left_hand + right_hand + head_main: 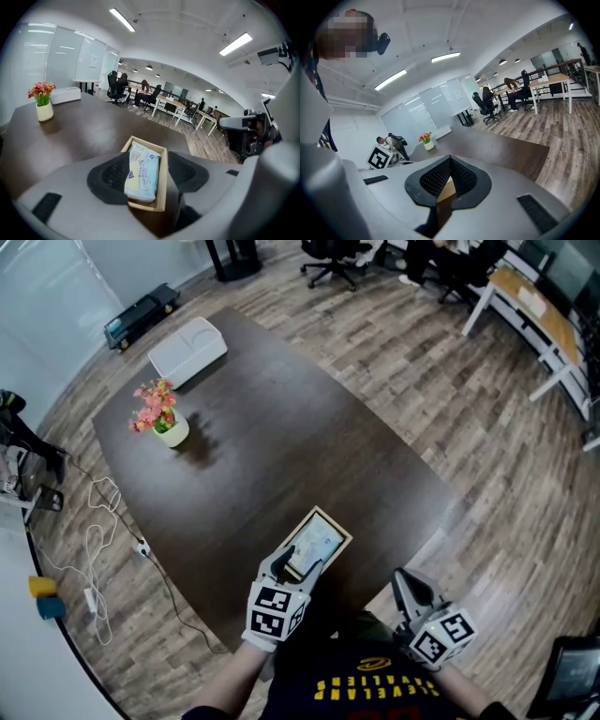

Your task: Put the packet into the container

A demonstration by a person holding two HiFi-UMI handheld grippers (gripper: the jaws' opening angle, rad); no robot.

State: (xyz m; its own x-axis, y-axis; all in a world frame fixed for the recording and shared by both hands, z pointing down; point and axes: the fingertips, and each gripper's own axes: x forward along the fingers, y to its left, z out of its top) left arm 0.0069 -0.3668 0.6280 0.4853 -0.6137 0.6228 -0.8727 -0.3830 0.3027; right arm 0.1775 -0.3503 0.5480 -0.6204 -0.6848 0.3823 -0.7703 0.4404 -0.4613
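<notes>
The left gripper [295, 566] hovers with its jaws wide apart, gripping nothing. They flank the pale blue-and-yellow plastic packet [142, 172], which lies inside the shallow light wooden rectangular container [162, 180] by the dark brown bench's [262, 427] near edge. The right gripper [405, 582], jaws closed and empty, hangs just off that edge.

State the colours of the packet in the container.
The packet is pale blue with a yellow side, clearest in the left gripper view.

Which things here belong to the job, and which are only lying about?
Job: packet; wooden container, already holding it; left gripper, open above.
Lying about: flower pot; white box; floor cables.
</notes>
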